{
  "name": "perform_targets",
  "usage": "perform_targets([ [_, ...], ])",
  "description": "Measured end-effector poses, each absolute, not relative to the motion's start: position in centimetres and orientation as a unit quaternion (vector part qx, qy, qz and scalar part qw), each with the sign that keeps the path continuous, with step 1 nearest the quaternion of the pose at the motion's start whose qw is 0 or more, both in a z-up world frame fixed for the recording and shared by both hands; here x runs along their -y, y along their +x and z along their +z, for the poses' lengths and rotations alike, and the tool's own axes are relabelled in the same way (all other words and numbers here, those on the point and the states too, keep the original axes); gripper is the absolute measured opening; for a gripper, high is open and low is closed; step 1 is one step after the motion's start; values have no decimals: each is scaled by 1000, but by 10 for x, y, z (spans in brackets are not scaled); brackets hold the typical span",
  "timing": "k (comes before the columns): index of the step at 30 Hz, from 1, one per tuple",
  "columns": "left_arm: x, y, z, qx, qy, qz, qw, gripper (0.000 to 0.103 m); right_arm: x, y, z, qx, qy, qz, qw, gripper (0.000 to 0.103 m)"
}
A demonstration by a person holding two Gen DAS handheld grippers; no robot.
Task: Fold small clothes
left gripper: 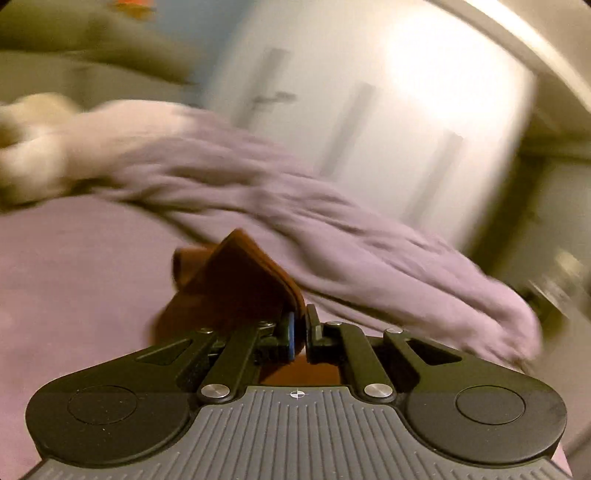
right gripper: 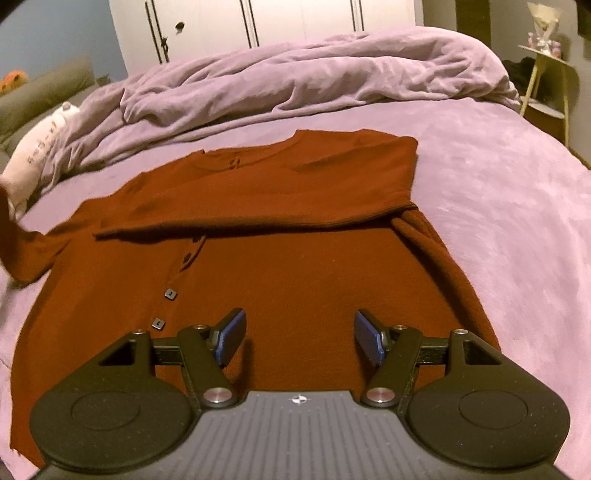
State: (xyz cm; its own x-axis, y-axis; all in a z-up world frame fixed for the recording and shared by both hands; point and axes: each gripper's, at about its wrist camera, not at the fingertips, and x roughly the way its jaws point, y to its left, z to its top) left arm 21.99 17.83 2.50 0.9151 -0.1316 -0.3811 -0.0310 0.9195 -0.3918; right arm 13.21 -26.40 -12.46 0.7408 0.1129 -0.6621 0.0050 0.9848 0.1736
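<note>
Bed [right gripper: 498, 221]: purple sheet fills the frame.
Blanket [right gripper: 295, 77]: rumpled, upper centre.
Wardrobe [right gripper: 258, 22]: white, top edge.
Shirt [right gripper: 277, 266]: rust-red, centre, right sleeve folded across.
Left tool [left gripper: 299, 334]: clenched on shirt fabric.
Right tool [right gripper: 299, 338]: released, over hem.

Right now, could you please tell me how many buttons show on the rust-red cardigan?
4: two square grey buttons low on the placket, two darker ones above; the folded sleeve may hide more.
</note>
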Motion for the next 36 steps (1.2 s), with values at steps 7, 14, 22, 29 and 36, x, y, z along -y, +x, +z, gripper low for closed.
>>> perform_targets([
  [7, -63, 229, -33, -317, -157, -113, 928, 46, 287, 126, -117, -349, 112, 38, 929, 65],
  [14, -106, 197, -78, -379, -132, -8, 916, 46, 272, 162, -105, -342, 117, 112, 926, 65],
  [22, -151, 184, -84, -386, -105, 52, 915, 48, 204, 269, -108, -358, 165, 180, 901, 63],
  [29, -158, 184, -92, -394, -102, 52, 912, 48, 167, 315, -132, -408, 157, 163, 885, 37],
  [36, -143, 202, -95, -394, -67, 41, 916, 49, 175, 292, -96, -327, 102, 148, 928, 4],
])
